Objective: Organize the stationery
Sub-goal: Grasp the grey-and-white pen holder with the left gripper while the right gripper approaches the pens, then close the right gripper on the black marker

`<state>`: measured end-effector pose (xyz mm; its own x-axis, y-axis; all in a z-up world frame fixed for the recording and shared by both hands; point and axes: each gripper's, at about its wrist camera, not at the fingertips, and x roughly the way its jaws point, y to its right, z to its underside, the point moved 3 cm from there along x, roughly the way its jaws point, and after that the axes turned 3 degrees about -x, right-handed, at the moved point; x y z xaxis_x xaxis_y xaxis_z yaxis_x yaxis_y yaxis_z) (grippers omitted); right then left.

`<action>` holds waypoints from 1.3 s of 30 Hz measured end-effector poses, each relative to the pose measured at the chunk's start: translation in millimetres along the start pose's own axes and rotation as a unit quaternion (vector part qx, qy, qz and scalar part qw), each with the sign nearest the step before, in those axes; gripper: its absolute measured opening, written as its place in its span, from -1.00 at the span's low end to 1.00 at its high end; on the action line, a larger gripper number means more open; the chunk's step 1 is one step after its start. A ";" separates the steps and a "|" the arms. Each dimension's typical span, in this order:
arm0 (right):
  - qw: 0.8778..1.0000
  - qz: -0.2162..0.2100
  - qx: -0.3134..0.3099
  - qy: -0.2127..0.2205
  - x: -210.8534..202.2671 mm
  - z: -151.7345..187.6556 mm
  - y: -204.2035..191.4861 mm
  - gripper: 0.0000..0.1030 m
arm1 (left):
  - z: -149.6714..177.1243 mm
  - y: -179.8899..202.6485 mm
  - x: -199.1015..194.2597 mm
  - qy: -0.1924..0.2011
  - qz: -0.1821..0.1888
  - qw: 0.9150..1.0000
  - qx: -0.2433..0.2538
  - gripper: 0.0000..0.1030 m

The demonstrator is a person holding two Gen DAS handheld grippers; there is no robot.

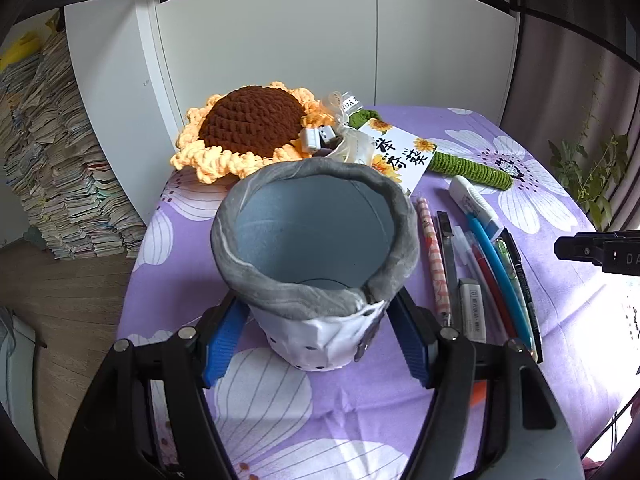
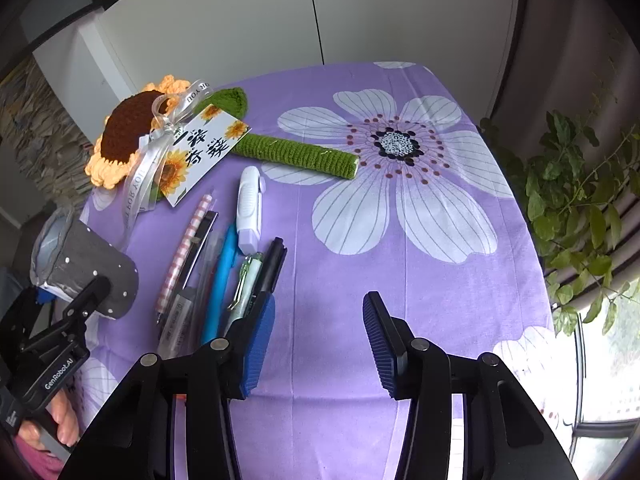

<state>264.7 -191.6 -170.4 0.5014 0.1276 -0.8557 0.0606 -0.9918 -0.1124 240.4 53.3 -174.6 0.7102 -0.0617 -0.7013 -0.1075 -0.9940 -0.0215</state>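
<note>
Pads [image 1: 224, 340] clamp holder [image 1: 316, 248] (left gripper [image 1: 316, 344]) — right gripper [image 2: 320, 340] empty.

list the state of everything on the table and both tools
pen holder: upright, empty, clamped by left tool
right tool: open, nothing between its pads
pens: lying loose in a row on the cloth
eraser: lying flat beside the pens
correction tape: lying flat
crochet sunflower: lying on its side, card tied on
</note>
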 end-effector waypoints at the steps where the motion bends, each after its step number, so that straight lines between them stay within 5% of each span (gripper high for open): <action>1: 1.000 -0.002 0.001 -0.003 1.7 -0.6 -1.4 -0.10 | 1.8 -4.4 -1.8 0.003 -0.002 1.000 -0.004 0.32; 15: 0.999 0.019 0.020 -0.036 16.9 -4.7 -8.8 -0.10 | 18.4 7.8 0.3 0.035 0.007 0.999 0.041 0.37; 21: 0.999 0.028 0.019 -0.036 19.1 -9.0 -11.7 -0.10 | 24.0 -1.1 4.8 0.019 0.021 0.999 0.017 0.57; 28: 0.999 0.027 0.017 -0.039 23.1 -15.3 -17.3 -0.10 | 23.0 -11.1 -4.4 0.041 0.039 0.998 -0.017 0.57; 32: 0.999 0.020 0.003 -0.033 20.5 -21.3 -29.6 -0.10 | 22.6 -15.9 -13.2 0.066 0.043 0.996 -0.029 0.52; 35: 0.999 0.034 -0.007 -0.029 20.2 -23.8 -34.0 -0.10 | 22.6 -13.3 -10.8 0.059 0.057 0.996 -0.023 0.21; 39: 0.997 0.052 0.020 -0.045 30.7 -26.4 -20.2 -0.10 | 22.6 -13.6 -7.9 0.051 0.068 0.996 -0.023 0.21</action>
<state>301.7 -167.8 -181.1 0.4244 0.0256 -0.9051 -0.0226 -0.9990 -0.0388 220.5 69.3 -184.9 0.7589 -0.2018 -0.6192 -0.1773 -0.9789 0.1018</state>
